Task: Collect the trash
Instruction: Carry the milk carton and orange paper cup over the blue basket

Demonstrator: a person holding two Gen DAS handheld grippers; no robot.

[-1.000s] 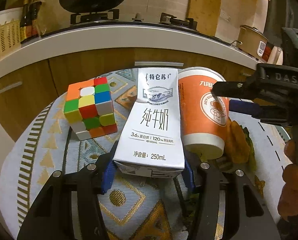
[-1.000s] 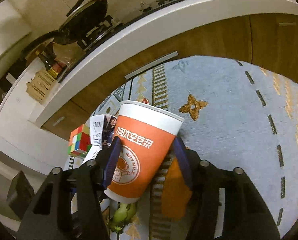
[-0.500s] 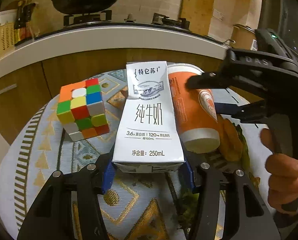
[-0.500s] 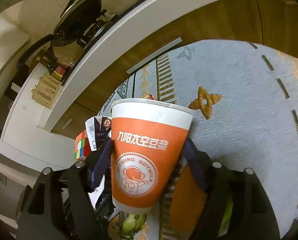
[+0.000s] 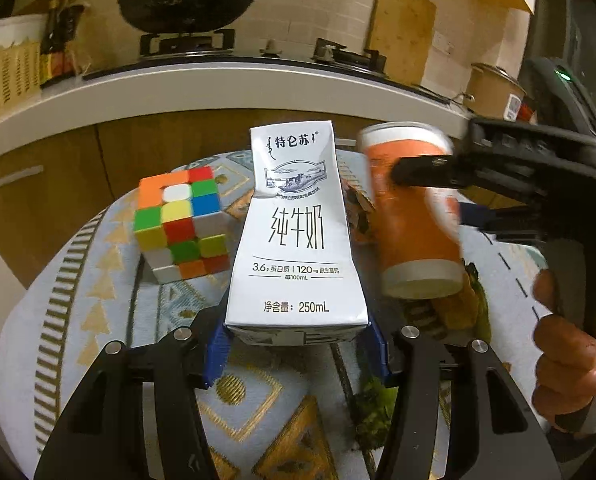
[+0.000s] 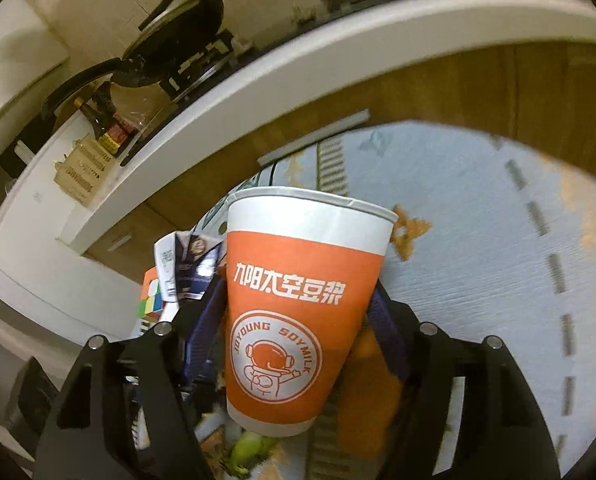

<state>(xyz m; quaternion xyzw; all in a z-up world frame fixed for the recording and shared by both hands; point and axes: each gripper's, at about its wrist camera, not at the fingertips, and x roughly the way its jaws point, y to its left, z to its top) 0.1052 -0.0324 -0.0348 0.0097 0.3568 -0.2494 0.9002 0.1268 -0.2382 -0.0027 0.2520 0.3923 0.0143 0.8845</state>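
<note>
The left claw (image 5: 295, 354) grips a milk carton (image 5: 295, 236) at its base, upright above the patterned rug (image 5: 97, 300). The right claw (image 6: 293, 344) clamps an orange cup (image 6: 293, 308), just right of the carton, near a cube (image 5: 181, 222).

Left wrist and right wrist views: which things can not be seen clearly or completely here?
- Orange cup: motion-blurred in the left wrist view, print unreadable.
- Cup's inside: neither view looks into it, contents unknown.
- Milk carton: mostly hidden behind the cup in the right wrist view.
- Rubik's cube: only a sliver shows there.
- Green scraps: partly covered by the left gripper.
</note>
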